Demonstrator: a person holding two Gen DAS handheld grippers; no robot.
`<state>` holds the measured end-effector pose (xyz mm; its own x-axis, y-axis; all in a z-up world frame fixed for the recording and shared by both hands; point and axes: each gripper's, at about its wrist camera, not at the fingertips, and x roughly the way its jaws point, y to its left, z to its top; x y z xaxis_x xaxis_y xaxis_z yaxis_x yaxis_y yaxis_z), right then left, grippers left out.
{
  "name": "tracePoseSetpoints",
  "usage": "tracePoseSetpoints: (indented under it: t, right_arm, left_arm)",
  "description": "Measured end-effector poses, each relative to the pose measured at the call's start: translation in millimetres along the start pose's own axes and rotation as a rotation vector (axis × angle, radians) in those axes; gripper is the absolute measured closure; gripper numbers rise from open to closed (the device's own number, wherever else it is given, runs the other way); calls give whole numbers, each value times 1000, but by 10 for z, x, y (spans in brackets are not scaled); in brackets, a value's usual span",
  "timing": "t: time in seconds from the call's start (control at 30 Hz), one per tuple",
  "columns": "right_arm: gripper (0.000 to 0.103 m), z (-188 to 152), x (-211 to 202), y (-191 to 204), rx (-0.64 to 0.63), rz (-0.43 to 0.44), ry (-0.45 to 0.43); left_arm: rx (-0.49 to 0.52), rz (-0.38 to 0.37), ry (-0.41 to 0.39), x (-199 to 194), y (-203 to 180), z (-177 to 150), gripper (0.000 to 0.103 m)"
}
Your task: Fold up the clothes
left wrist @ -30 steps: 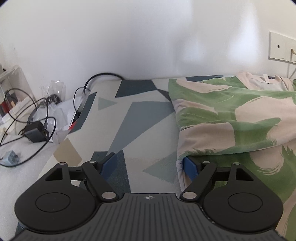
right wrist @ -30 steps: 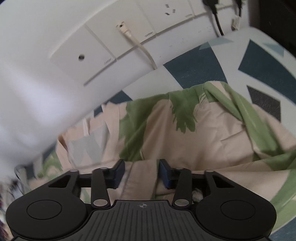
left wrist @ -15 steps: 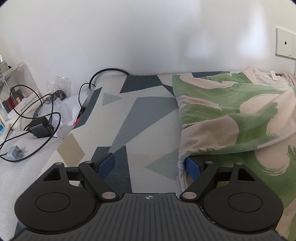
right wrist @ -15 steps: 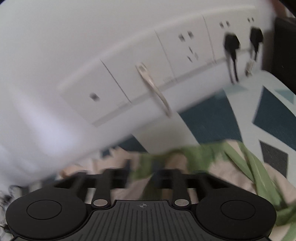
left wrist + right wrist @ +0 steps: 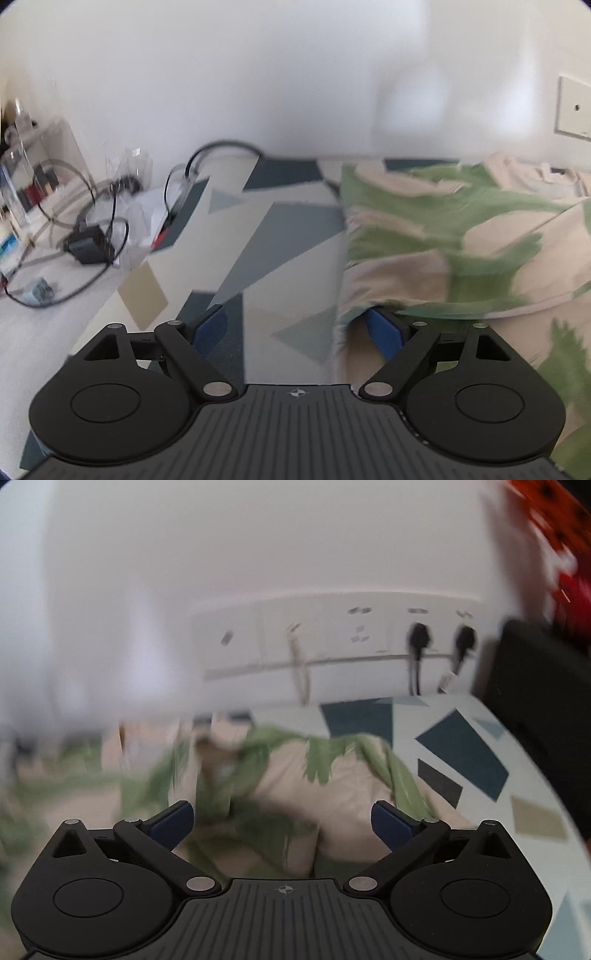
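Observation:
A beige garment with green leaf print (image 5: 461,236) lies partly folded on a table covered by a geometric blue, grey and white cloth (image 5: 258,236). My left gripper (image 5: 295,328) is open at the garment's left edge; its right finger (image 5: 384,332) sits under a fold of the fabric. The garment also shows in the right wrist view (image 5: 295,786), blurred. My right gripper (image 5: 282,821) is open and empty, lifted above the garment.
Black cables and a charger (image 5: 88,247), plastic bags and a clear organiser (image 5: 33,184) lie at the table's left. Wall sockets with two black plugs (image 5: 417,638) and a white cable line the wall behind. A dark object (image 5: 535,701) stands at the right.
My right gripper has opened, let go of the garment and pulled up and back. The left gripper has stayed open and drawn back slightly along the garment's edge.

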<state>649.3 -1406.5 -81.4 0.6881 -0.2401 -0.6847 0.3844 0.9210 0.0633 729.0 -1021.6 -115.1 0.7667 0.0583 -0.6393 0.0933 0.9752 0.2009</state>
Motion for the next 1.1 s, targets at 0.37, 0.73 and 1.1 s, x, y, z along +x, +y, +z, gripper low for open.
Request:
tracePoseSetpoints:
  t: [0.37, 0.73, 1.1]
  right_arm:
    - [87, -150, 329, -260, 186, -45, 22]
    - [78, -527, -492, -1752, 756, -398, -112]
    - [31, -526, -780, -986, 589, -312, -133]
  left_arm:
    - [-63, 105, 90, 18, -157, 54, 18]
    - [2, 84, 70, -47, -368, 50, 15]
    - [-51, 56, 86, -94, -311, 25, 9]
